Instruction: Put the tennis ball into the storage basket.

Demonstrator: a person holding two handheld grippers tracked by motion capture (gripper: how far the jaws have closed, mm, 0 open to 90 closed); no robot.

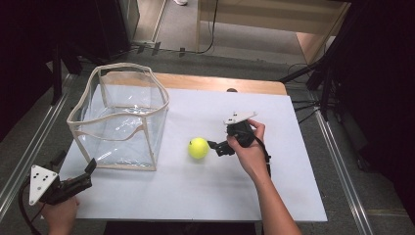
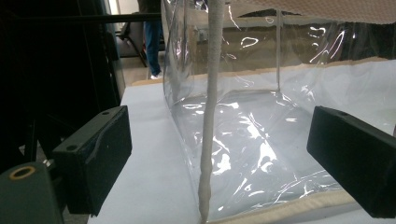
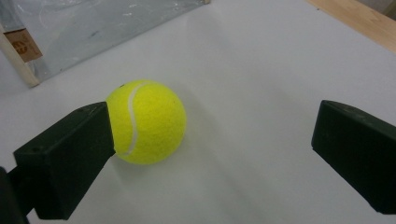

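The right gripper has its fingers spread wide, holding nothing. In the right gripper view one finger sits just beside the tennis ball, at the ball's near flank and possibly brushing it; whether they touch cannot be told. The other finger stands well apart from the ball, with bare white surface between them. So the ball lies off-centre in the gap, close to one finger only.

The tennis ball, yellow-green with a white seam, rests on the white tabletop, between the right gripper and the clear bag. It is near the bag's right wall but not against it. A hand grips the right gripper from behind, its grey plate on top and a cable trailing along the forearm.

The left gripper also has its fingers spread apart, pinching nothing. In the left gripper view they frame the near corner of the clear bag, whose cream-edged seam rises upright between them. This gripper lies at the tabletop's near left corner, on the far side of the bag from the ball. The bag stands open at the top, with see-through walls and cream trim along its rim and base.
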